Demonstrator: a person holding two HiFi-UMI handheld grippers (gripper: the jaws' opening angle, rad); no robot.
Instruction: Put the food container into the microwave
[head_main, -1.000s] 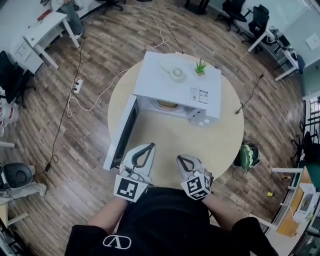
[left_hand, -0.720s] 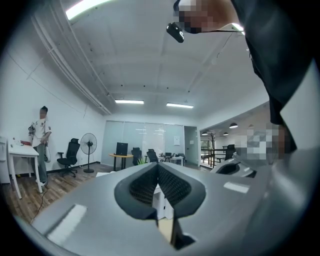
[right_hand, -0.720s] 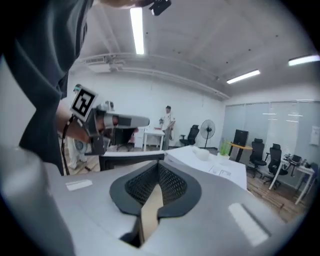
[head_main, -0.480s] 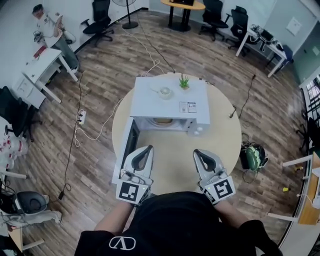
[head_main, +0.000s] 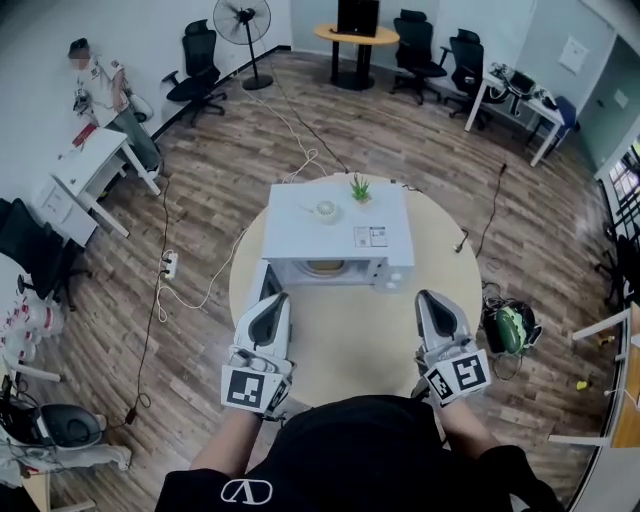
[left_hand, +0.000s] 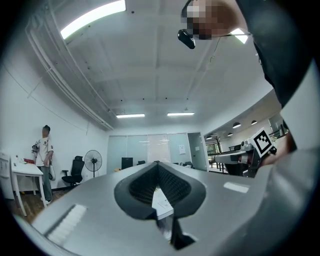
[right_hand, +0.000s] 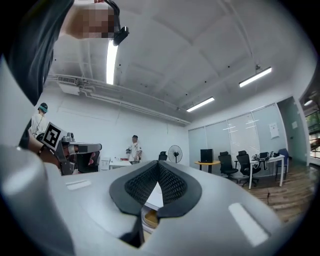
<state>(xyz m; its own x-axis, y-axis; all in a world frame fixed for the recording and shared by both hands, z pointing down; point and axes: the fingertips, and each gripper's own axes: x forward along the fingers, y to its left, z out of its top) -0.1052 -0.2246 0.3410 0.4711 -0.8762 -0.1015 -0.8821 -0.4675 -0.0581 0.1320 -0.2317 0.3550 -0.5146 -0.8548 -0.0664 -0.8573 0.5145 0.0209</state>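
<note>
A white microwave (head_main: 335, 225) stands on the round tan table (head_main: 350, 340), its door (head_main: 262, 283) swung open to the left. Inside the cavity sits the food container (head_main: 325, 267), tan and only partly visible. In the right gripper view the container (right_hand: 149, 219) shows through the gap under the jaws. My left gripper (head_main: 274, 298) is held near the table's front left, close to the door's end, shut and empty. On the front right my right gripper (head_main: 436, 296) is also shut with nothing in it. Both are well short of the microwave.
A small potted plant (head_main: 359, 187) and a round white object (head_main: 325, 209) rest on top of the microwave. Cables run over the wooden floor at left. A green object (head_main: 505, 326) lies on the floor at right. A person (head_main: 98, 82) stands by desks at far left.
The two grippers have spread apart, the right one moving right. The head view has tilted up, so the microwave looks smaller and farther away. Both grippers stay shut.
</note>
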